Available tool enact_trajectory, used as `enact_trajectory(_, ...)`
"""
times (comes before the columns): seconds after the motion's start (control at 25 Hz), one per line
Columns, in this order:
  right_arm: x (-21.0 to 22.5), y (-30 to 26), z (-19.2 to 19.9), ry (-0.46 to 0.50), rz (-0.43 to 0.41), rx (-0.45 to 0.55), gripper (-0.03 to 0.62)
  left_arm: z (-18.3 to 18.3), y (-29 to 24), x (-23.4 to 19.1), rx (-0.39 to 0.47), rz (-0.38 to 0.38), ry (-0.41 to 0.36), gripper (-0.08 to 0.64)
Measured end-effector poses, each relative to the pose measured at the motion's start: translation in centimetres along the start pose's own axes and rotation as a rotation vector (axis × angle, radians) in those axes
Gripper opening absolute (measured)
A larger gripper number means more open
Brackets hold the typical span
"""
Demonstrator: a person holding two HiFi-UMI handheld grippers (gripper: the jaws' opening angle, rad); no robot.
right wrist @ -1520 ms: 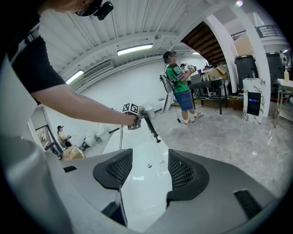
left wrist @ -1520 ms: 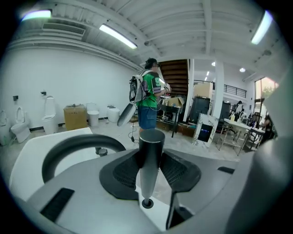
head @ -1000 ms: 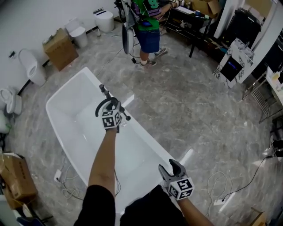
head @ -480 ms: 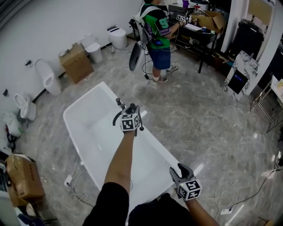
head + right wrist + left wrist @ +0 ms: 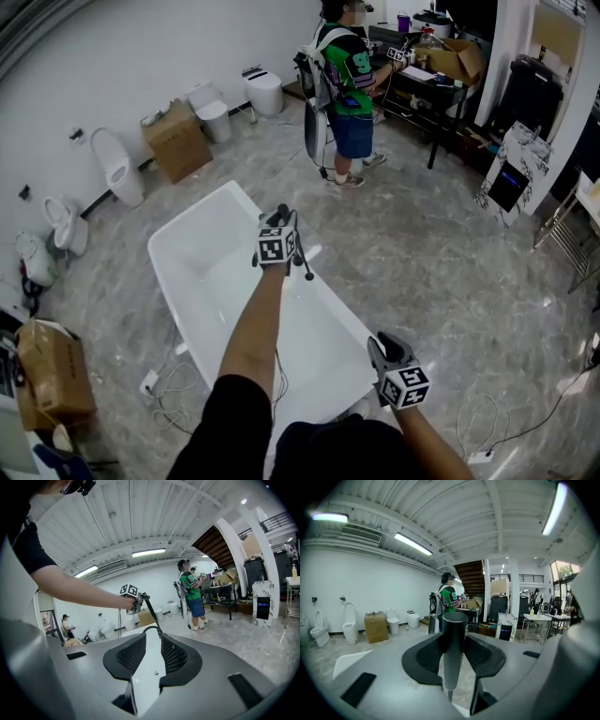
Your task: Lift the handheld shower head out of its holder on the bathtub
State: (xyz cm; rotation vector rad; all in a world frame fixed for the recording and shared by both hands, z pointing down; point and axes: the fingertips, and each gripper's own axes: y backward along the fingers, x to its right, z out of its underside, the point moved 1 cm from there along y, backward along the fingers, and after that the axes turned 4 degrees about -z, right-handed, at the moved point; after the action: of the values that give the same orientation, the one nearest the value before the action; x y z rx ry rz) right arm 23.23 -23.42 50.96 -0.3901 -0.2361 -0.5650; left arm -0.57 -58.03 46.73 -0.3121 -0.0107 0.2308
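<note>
Quickly, from the left of the head view: we see a white toilet against the wall, with a cardboard box just beside it. The white bathtub runs diagonally across the grey marble floor.

Over the tub's right-hand rim we see the left tool at the end of a bare outstretched arm. In the left gripper view its jaws are clamped on the shower head, a dark round handle standing nearly upright between the pads. So the shower head is off the tub and up in the air, held by the left tool only. In the right gripper view the handle slants down from that tool, with a dark loop below it; we can't tell what the loop joins to.

Behind the tub a person in a green shirt and blue shorts stands on the floor, well apart from both tools.

The right tool is at lower right, near the tub's near corner. Its jaws have just been closing, but a gap shows between them and nothing is in it, only the white tub beyond.
</note>
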Motion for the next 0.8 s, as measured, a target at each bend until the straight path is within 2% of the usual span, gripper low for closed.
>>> enact_trajectory(0.32,-1.5,-0.8,-1.9,0.041,0.003,0.029,0.028,-4.4,2.8,-2.5,0.060,-0.025,-0.009,0.132)
enact_trajectory(0.48,-2.0,-0.6,-2.8,0.066,0.009,0.034,0.008,-7.3,3.9,-2.4,0.097,-0.020,-0.029,0.132)
enact_trajectory(0.68,-3.4,-0.8,-3.2,0.104,-0.019,0.051,0.006,-10.2,4.8,-1.9,0.132,-0.004,-0.066,0.132)
enact_trajectory(0.8,-4.1,-0.9,-3.4,0.130,-0.032,0.046,0.006,-11.9,5.5,-2.3,0.156,-0.015,-0.063,0.132)
